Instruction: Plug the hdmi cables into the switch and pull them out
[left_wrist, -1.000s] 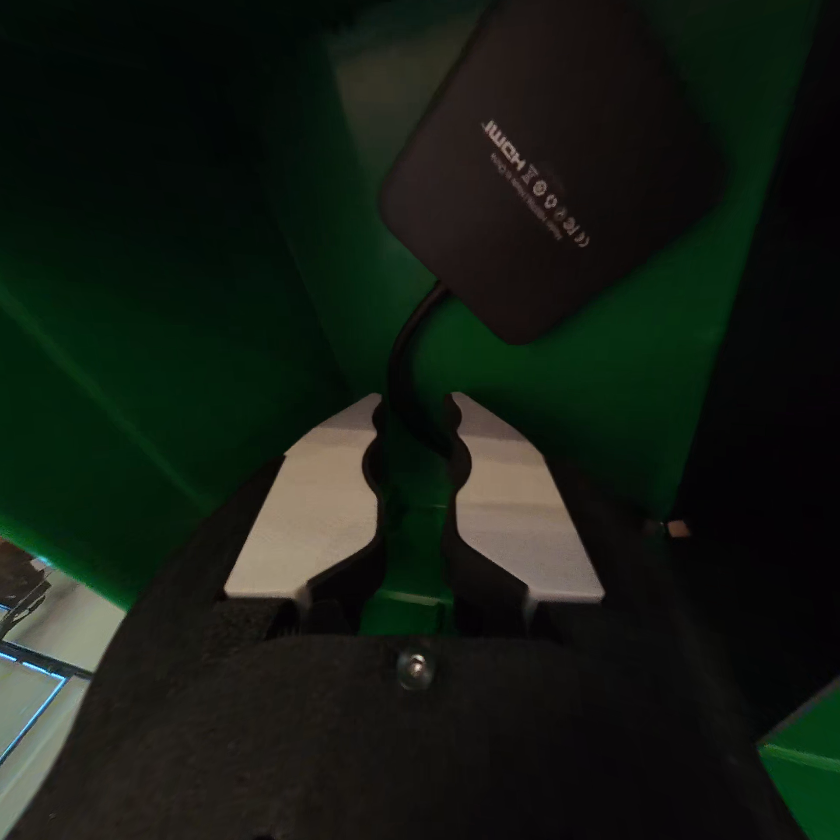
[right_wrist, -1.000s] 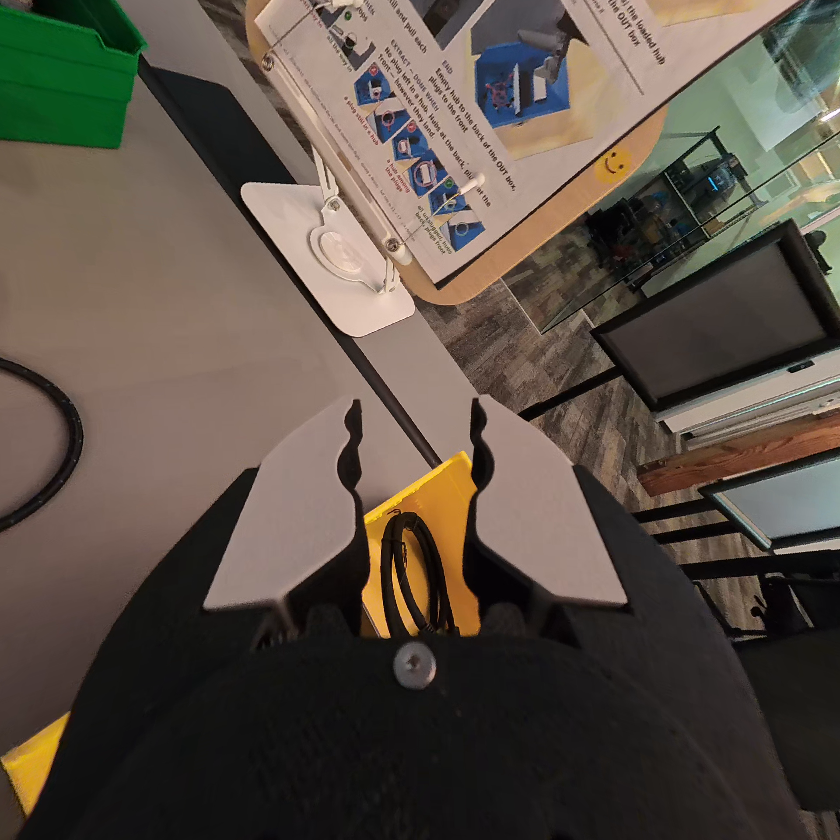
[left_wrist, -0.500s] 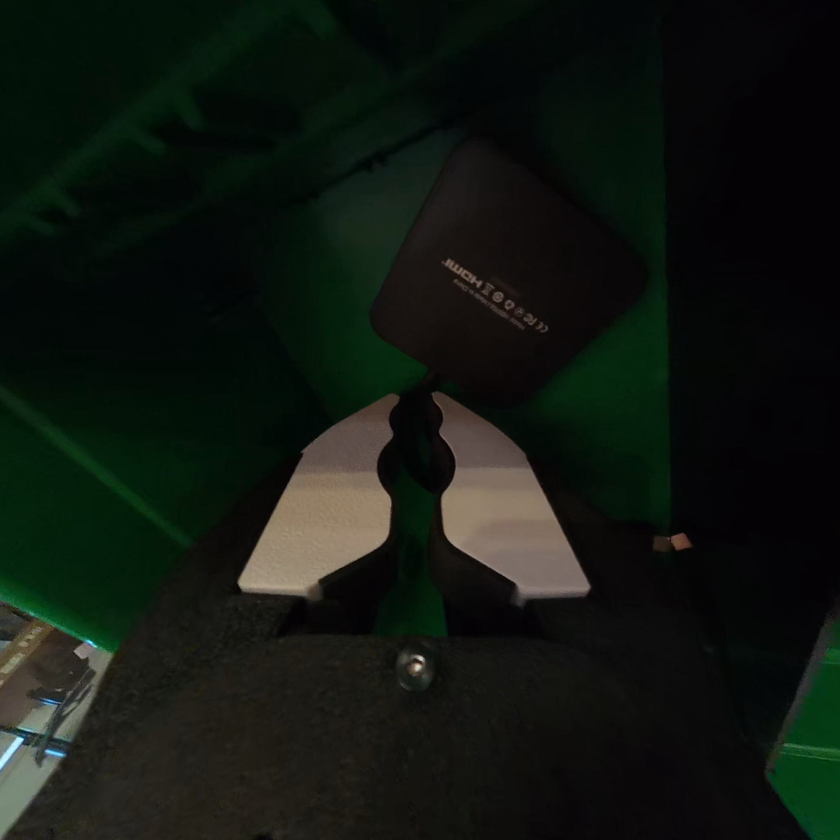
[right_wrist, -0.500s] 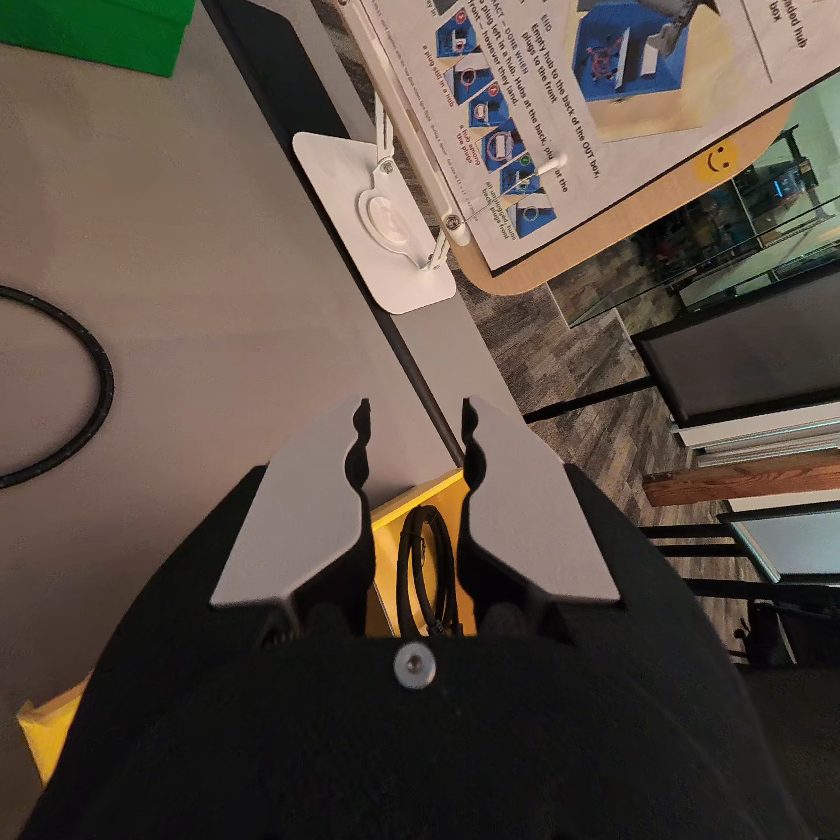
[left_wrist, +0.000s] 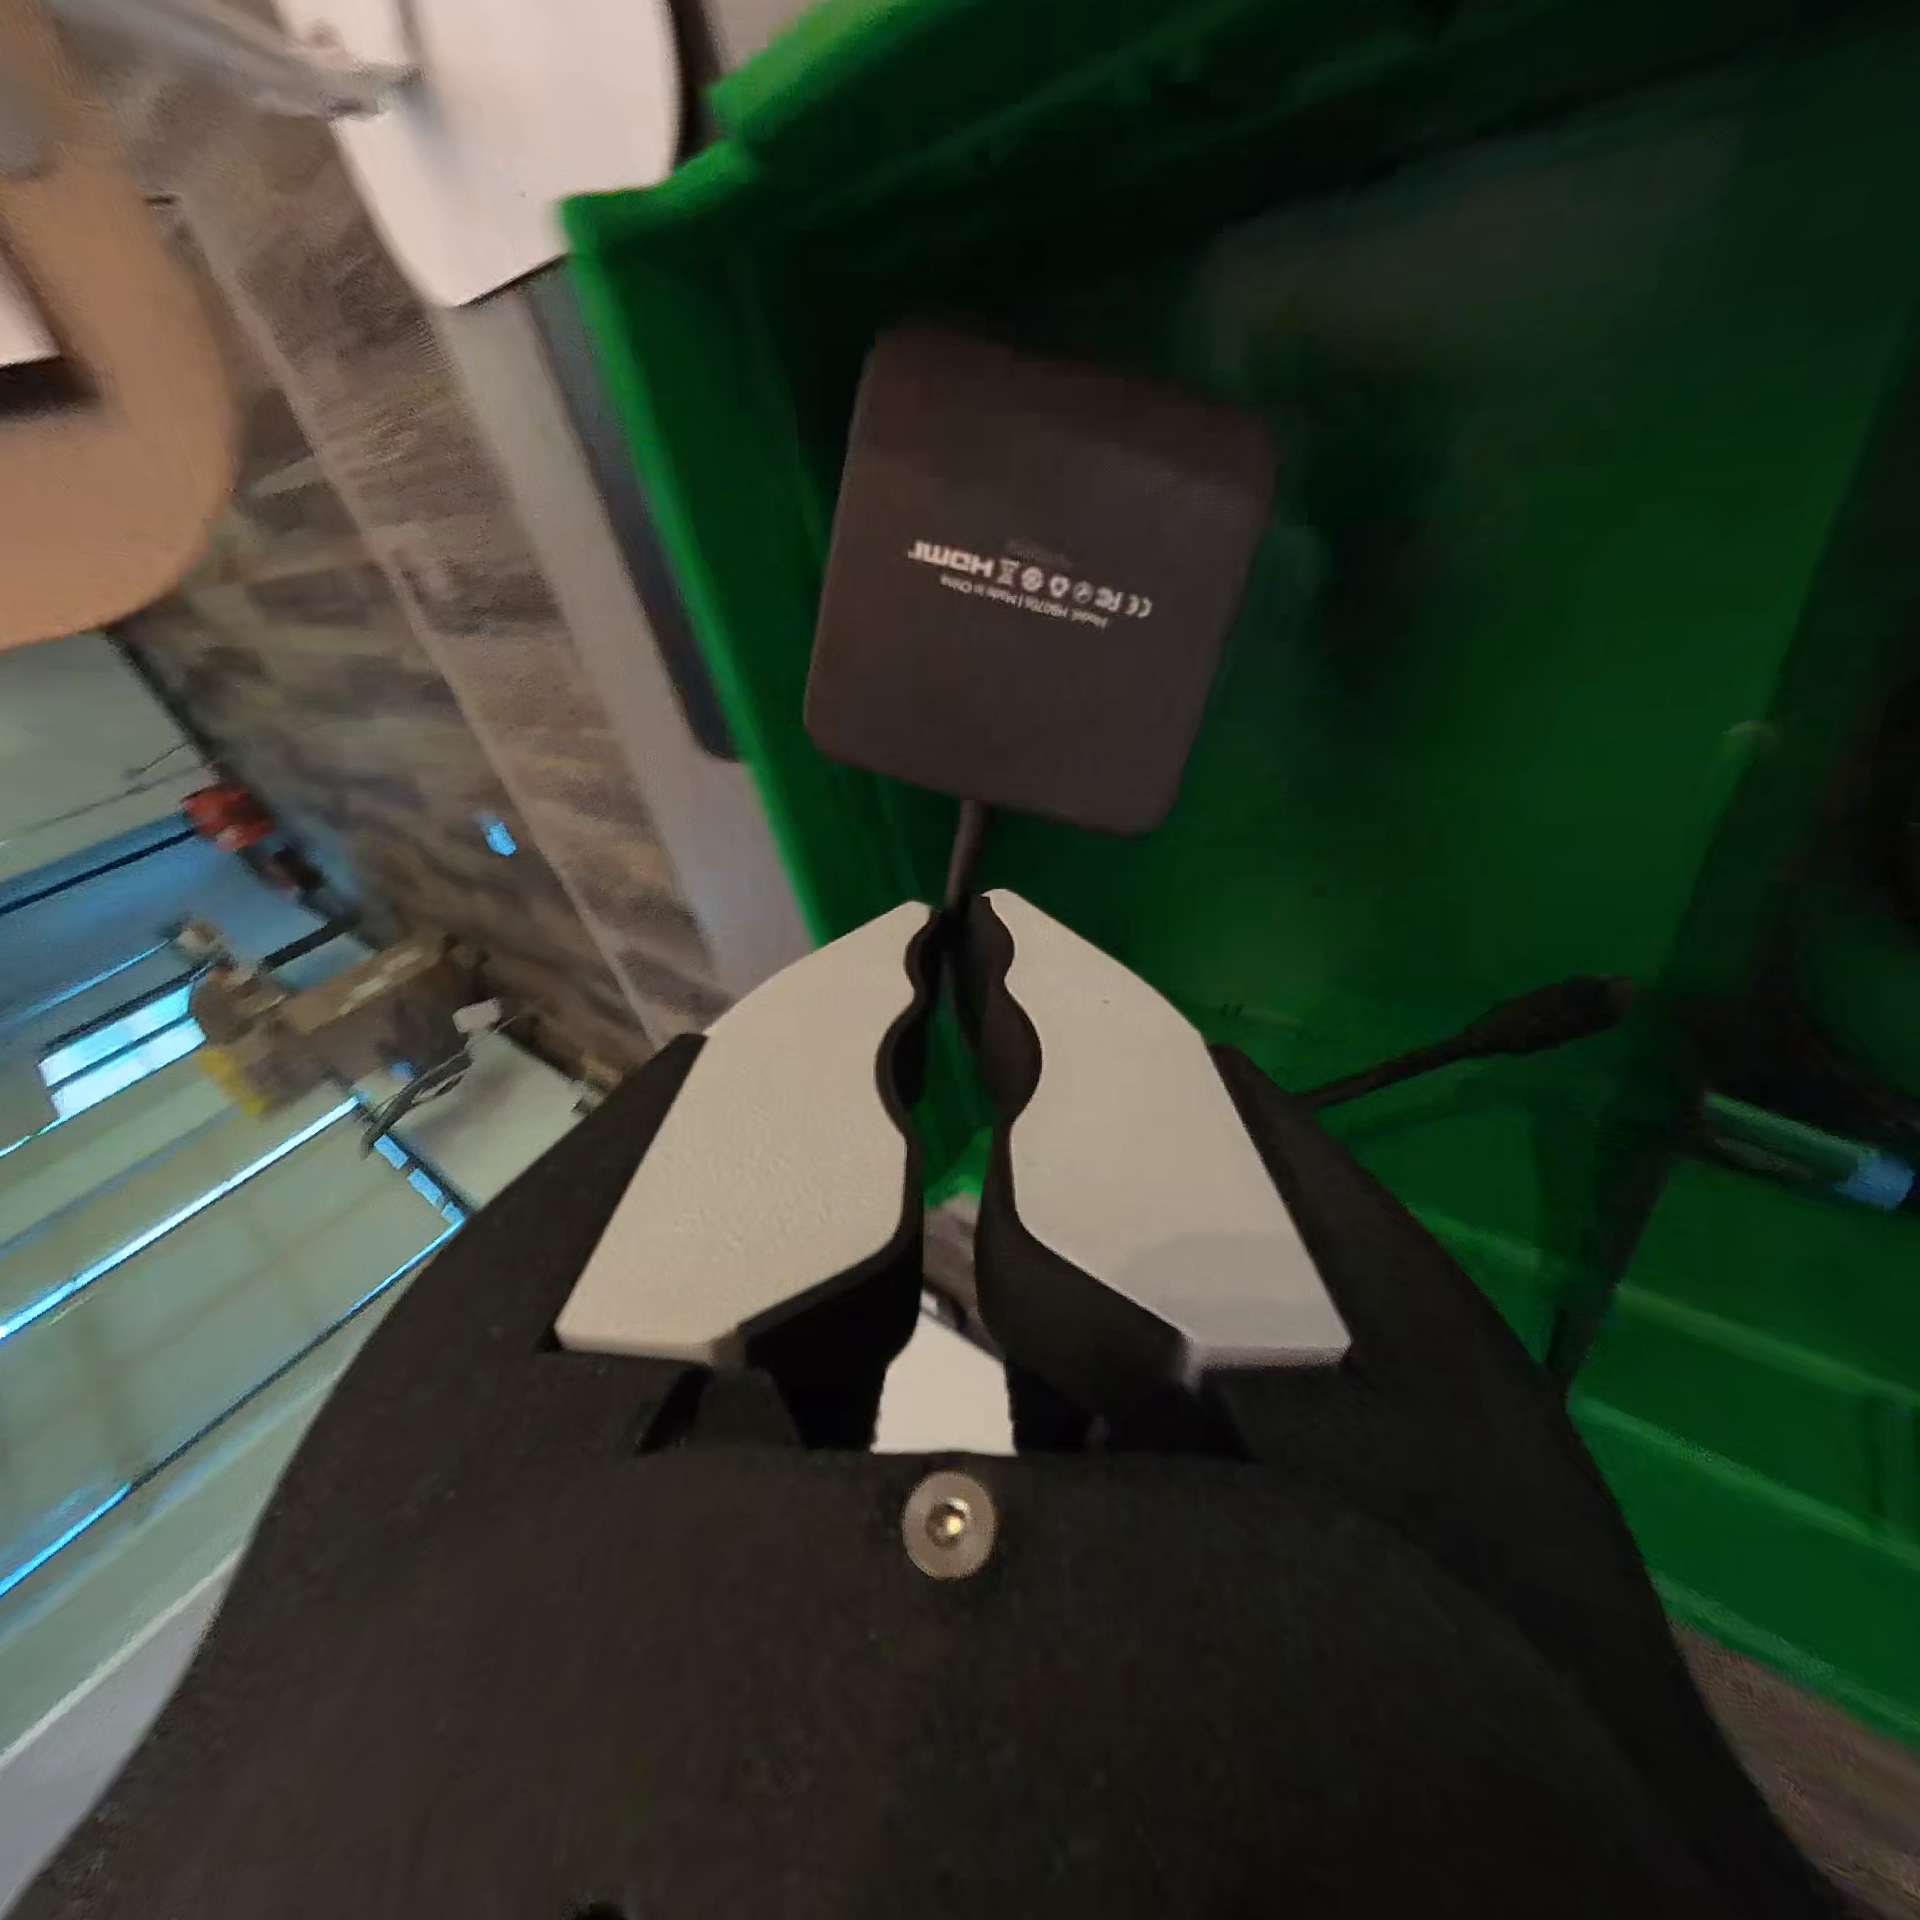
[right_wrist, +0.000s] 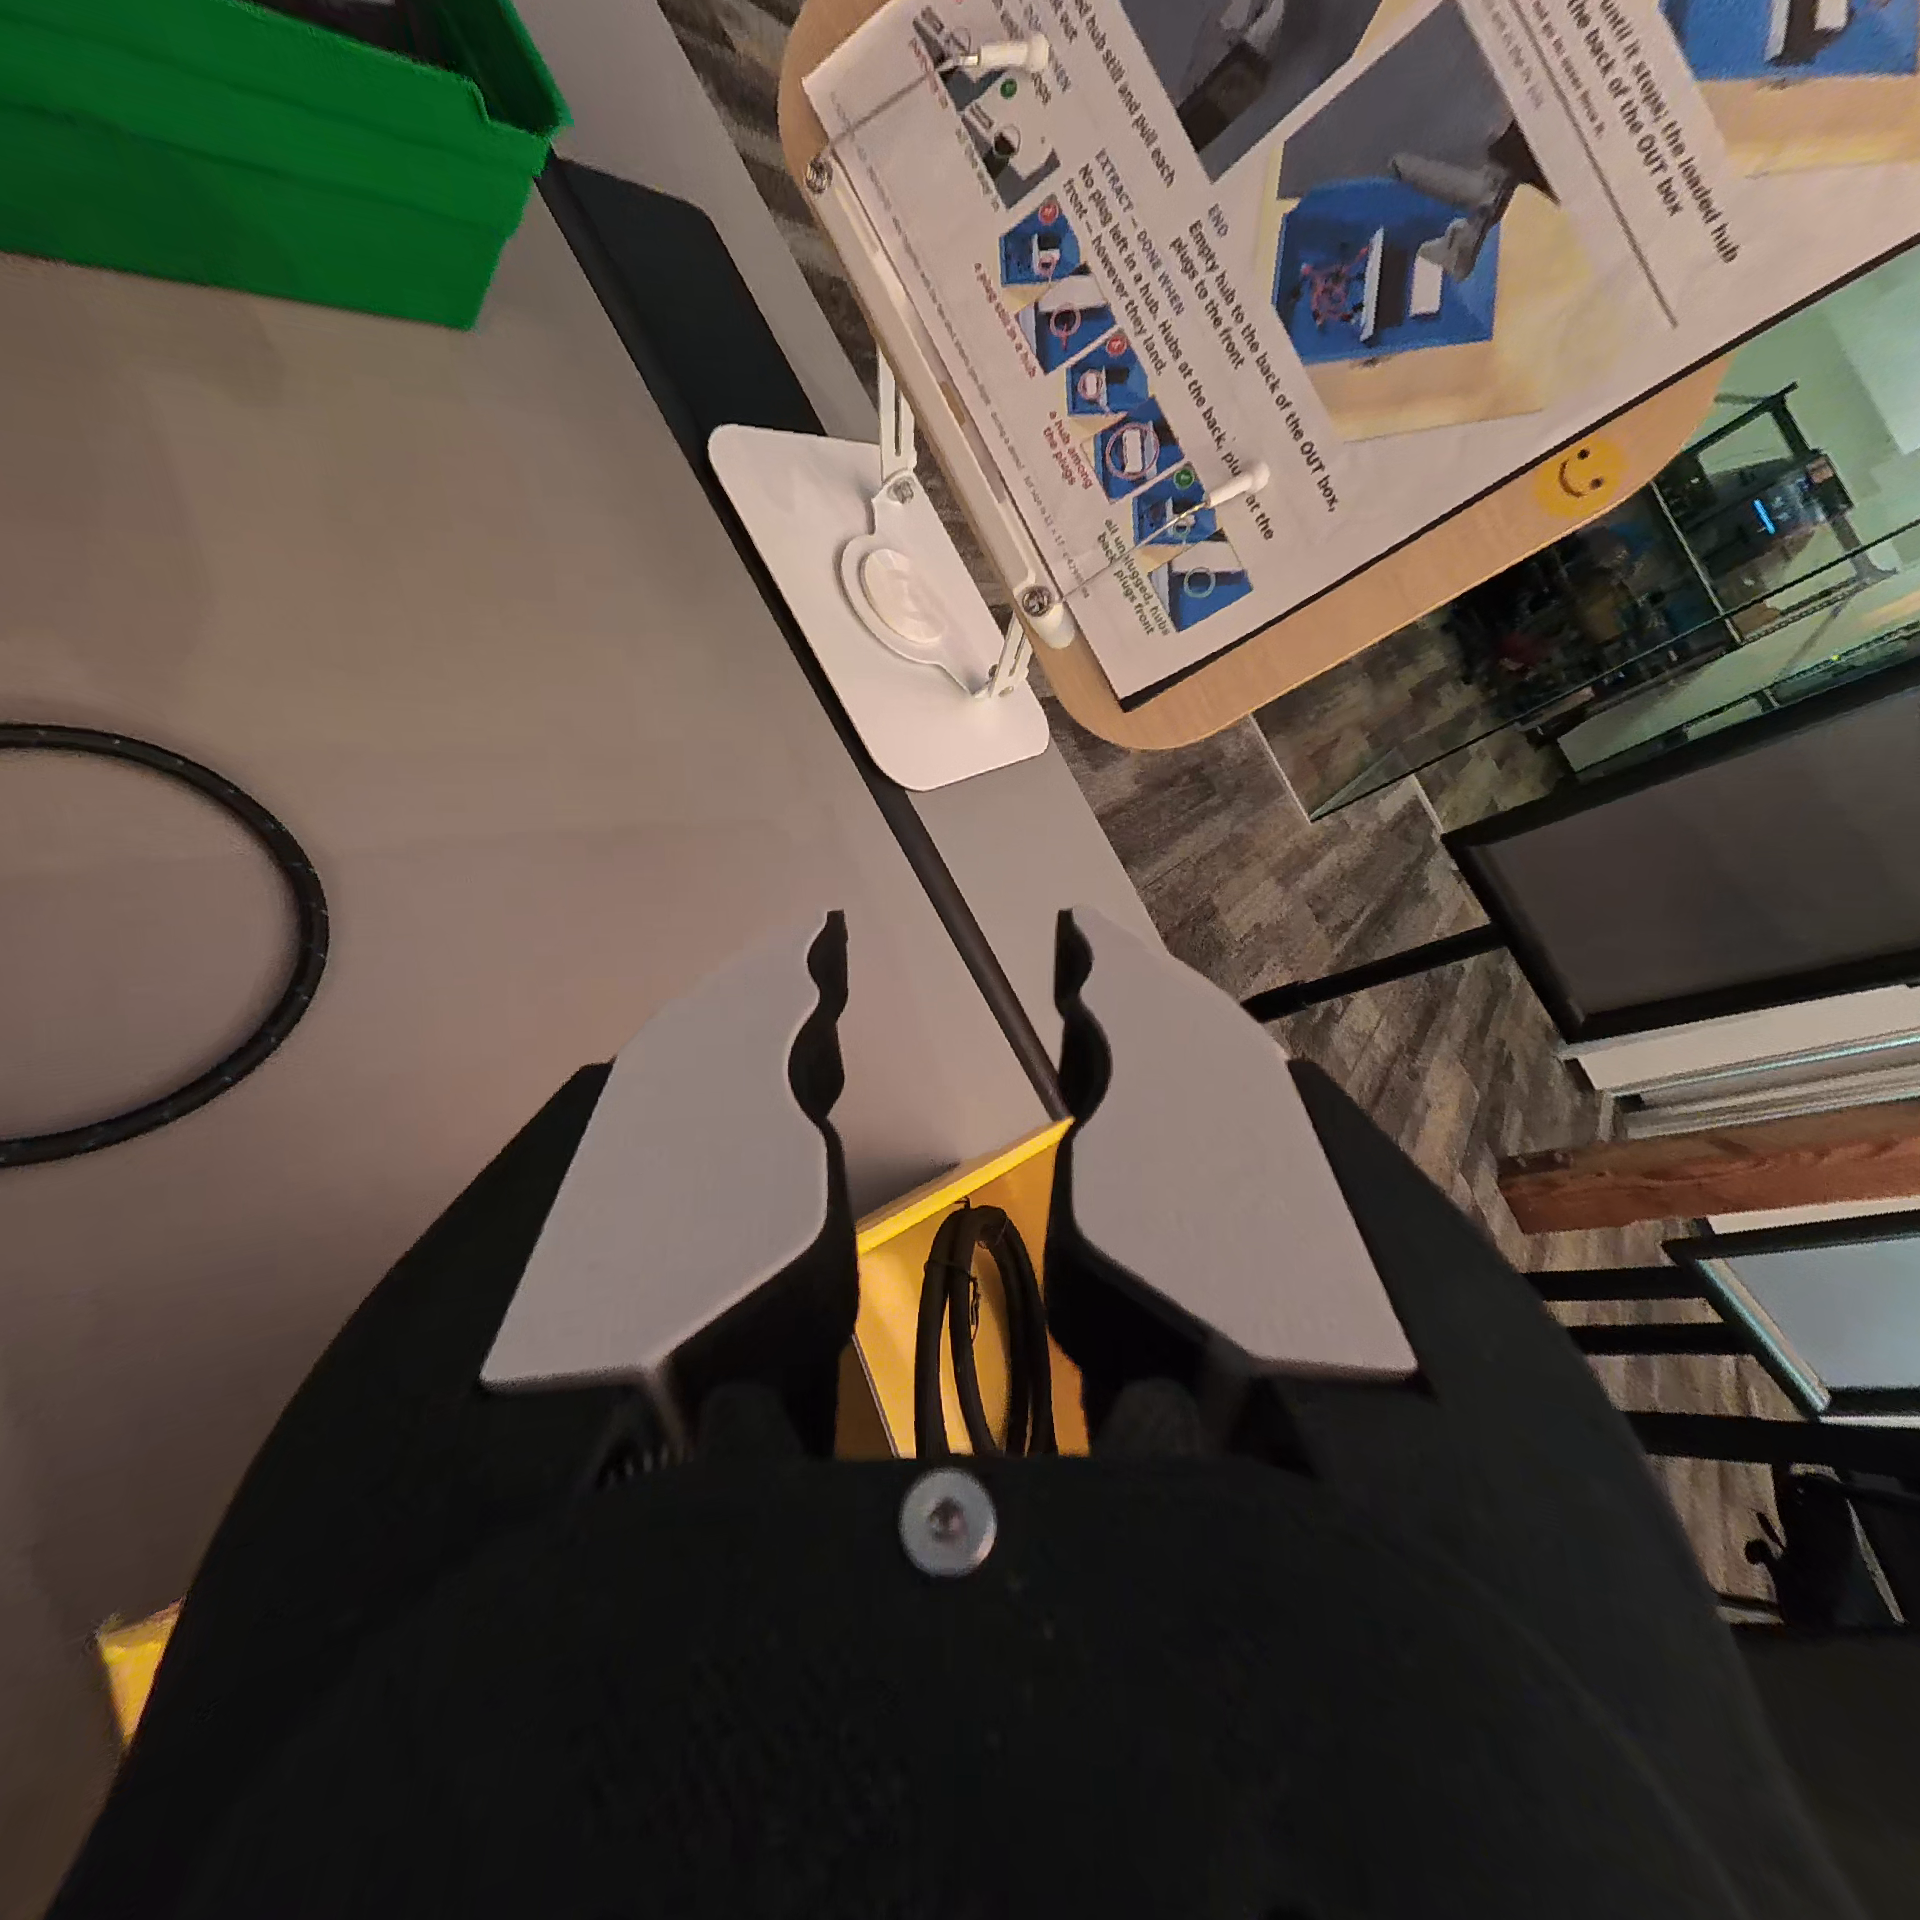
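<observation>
Left gripper (left_wrist: 958, 914) clamps the thin black cord (left_wrist: 964, 847) of the switch (left_wrist: 1039, 582); the switch hangs beyond the fingertips, in front of the green bin (left_wrist: 1455, 520). Right gripper (right_wrist: 951, 935) is wide apart, holding nothing, above the grey table (right_wrist: 520, 623). A coiled cable (right_wrist: 982, 1340) lies in the yellow bin (right_wrist: 894, 1320) under it. Another black cable (right_wrist: 281, 904) curves on the table left.

Grey table (right_wrist: 499, 644): green bin (right_wrist: 260, 177) upper left of frame; black cable (right_wrist: 296, 935) looped at left; white stand base (right_wrist: 883, 623) centre; yellow bin (right_wrist: 894, 1309) lower centre.
</observation>
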